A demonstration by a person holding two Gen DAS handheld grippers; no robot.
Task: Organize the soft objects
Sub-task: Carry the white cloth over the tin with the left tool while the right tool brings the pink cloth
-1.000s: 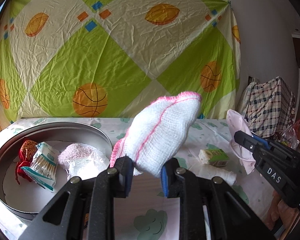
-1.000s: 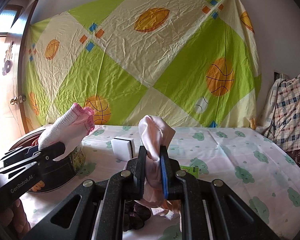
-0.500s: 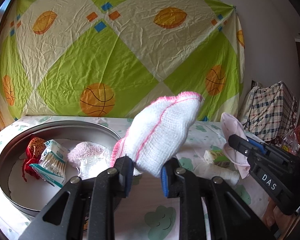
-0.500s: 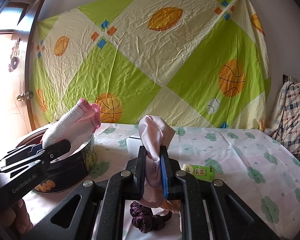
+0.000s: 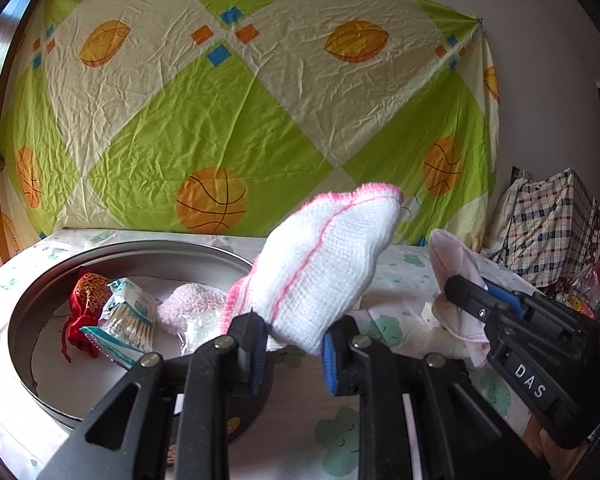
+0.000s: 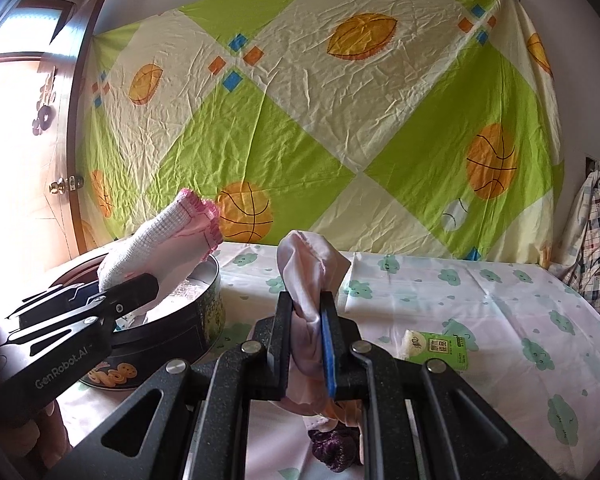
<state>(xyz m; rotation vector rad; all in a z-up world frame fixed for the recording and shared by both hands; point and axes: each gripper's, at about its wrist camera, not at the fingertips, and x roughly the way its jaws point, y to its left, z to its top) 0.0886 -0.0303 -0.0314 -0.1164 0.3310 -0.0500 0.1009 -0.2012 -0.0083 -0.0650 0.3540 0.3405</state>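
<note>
- Your left gripper (image 5: pixel 292 344) squeezes the white cloth with the pink edge (image 5: pixel 324 264), holding it up beside the round tin (image 5: pixel 32 312) where soft things go.
- Your right gripper (image 6: pixel 306 332) pinches the pale pink cloth (image 6: pixel 308 264), right of the tin, ready to follow.

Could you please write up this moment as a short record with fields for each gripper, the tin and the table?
left gripper: shut on white cloth with pink edging
right gripper: shut on pale pink cloth
round tin: holds red pouch, pack of cotton swabs, fluffy pink item
table: green packet and purple scrunchie lie outside the tin
</note>
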